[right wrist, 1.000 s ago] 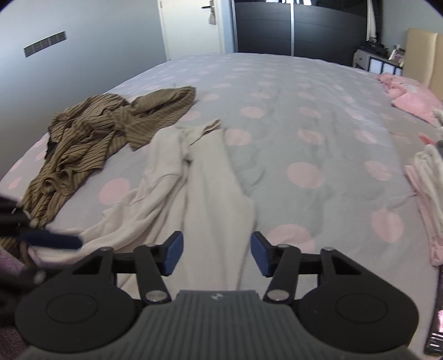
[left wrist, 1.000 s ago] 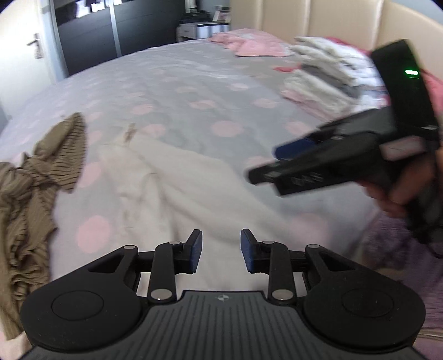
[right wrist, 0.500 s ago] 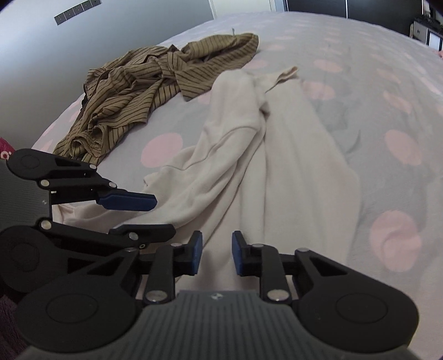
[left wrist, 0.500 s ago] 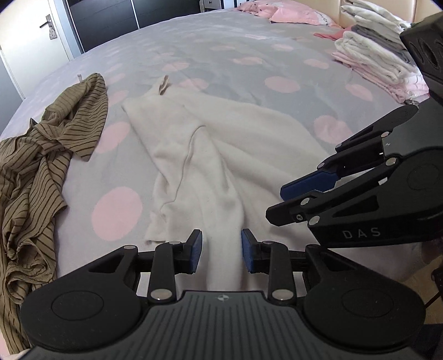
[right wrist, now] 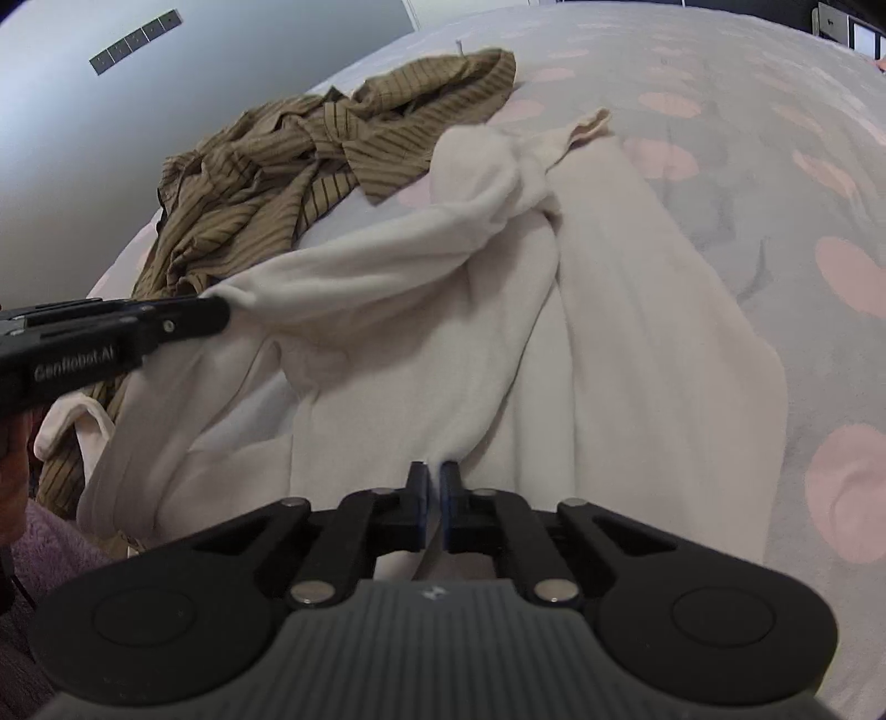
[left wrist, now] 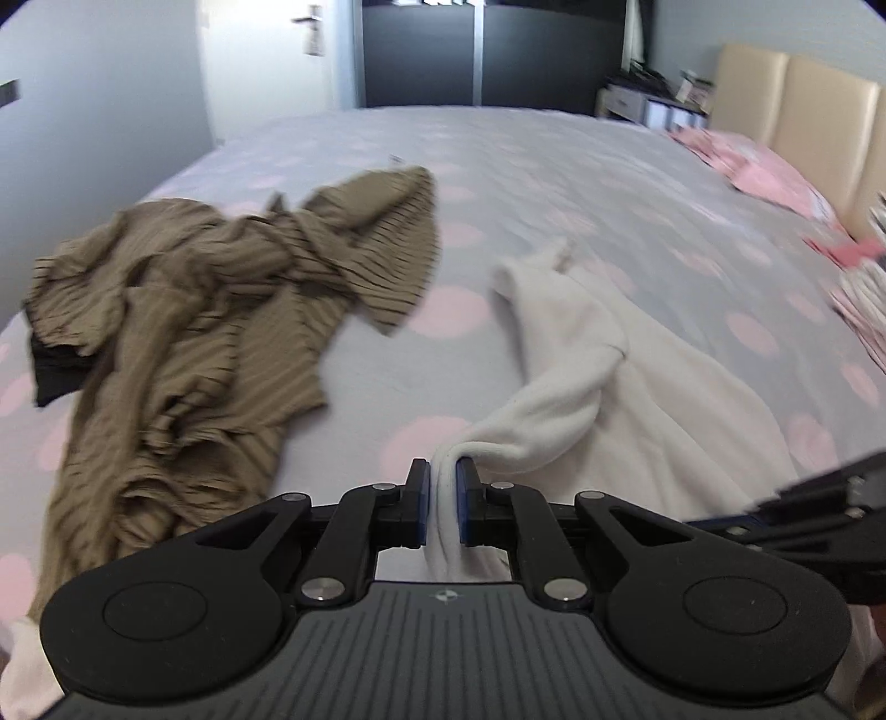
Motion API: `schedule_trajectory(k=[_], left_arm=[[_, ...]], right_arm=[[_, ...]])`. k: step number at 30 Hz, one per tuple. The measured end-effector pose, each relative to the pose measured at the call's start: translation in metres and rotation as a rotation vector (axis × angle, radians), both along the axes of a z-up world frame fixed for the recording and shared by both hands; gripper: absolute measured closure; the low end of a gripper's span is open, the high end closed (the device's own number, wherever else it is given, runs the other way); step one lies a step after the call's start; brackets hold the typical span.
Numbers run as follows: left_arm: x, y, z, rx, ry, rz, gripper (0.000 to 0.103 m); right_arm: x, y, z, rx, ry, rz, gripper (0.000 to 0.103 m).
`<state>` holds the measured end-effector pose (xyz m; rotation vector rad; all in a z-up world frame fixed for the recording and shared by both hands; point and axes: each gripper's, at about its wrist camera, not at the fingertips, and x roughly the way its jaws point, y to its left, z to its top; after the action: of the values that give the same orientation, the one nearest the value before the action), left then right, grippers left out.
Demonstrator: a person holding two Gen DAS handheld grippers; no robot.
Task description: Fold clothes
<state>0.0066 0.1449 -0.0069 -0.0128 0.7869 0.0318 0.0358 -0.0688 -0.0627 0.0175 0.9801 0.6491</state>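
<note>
A cream-white long-sleeved garment (left wrist: 637, 399) lies spread on the bed. My left gripper (left wrist: 442, 471) is closing, and its blue pads pinch the end of a sleeve, which rises off the cover. In the right wrist view the left gripper (right wrist: 216, 315) shows at the left with the sleeve stretched from its tip. My right gripper (right wrist: 433, 471) is closing too, its pads pressed on a small fold of the white garment (right wrist: 609, 310) near its lower middle. A crumpled brown striped garment (left wrist: 194, 343) lies to the left, apart from both grippers.
The bed cover (left wrist: 554, 166) is grey with pink dots. Pink clothes (left wrist: 764, 171) lie by the beige headboard (left wrist: 803, 122), and folded clothes (left wrist: 864, 299) sit at the right edge. A dark wardrobe (left wrist: 487, 50) stands beyond. A purple fleece sleeve (right wrist: 50, 543) shows at lower left.
The left gripper swung left, rolled and closed on the white sleeve, lifting it. The right gripper sank onto the garment and closed on a fold.
</note>
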Motion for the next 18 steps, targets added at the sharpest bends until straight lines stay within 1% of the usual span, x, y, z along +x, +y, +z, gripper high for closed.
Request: schedule_trajectory(k=[3,5,8,10,12,16,18], left_arm=[[-0.003,0.01,0.012,0.013,-0.056,0.051,0.096],[-0.006,0.014,0.023,0.033,-0.103,0.067,0.096],[-0.006,0.02,0.044,0.032,-0.159,0.072,0.096],[-0.008,0.021,0.06,0.002,-0.195,0.057,0.096],[-0.013,0.016,0.076,-0.03,-0.229,0.033,0.096],[-0.026,-0.002,0.106,-0.051,-0.288,-0.033,0.096],[-0.034,-0.011,0.118,-0.036,-0.298,-0.057,0.096]], right_arm=[[-0.007,-0.012,0.02,-0.014,-0.077,-0.035,0.098],[-0.011,-0.024,0.036,-0.02,-0.13,-0.071,0.098],[-0.016,-0.047,0.06,0.01,-0.172,-0.123,0.099],[-0.021,-0.062,0.077,0.038,-0.195,-0.147,0.099],[-0.03,-0.069,0.091,0.041,-0.222,-0.153,0.099],[-0.053,-0.084,0.121,0.053,-0.288,-0.157,0.099],[-0.066,-0.091,0.136,0.072,-0.292,-0.123,0.099]])
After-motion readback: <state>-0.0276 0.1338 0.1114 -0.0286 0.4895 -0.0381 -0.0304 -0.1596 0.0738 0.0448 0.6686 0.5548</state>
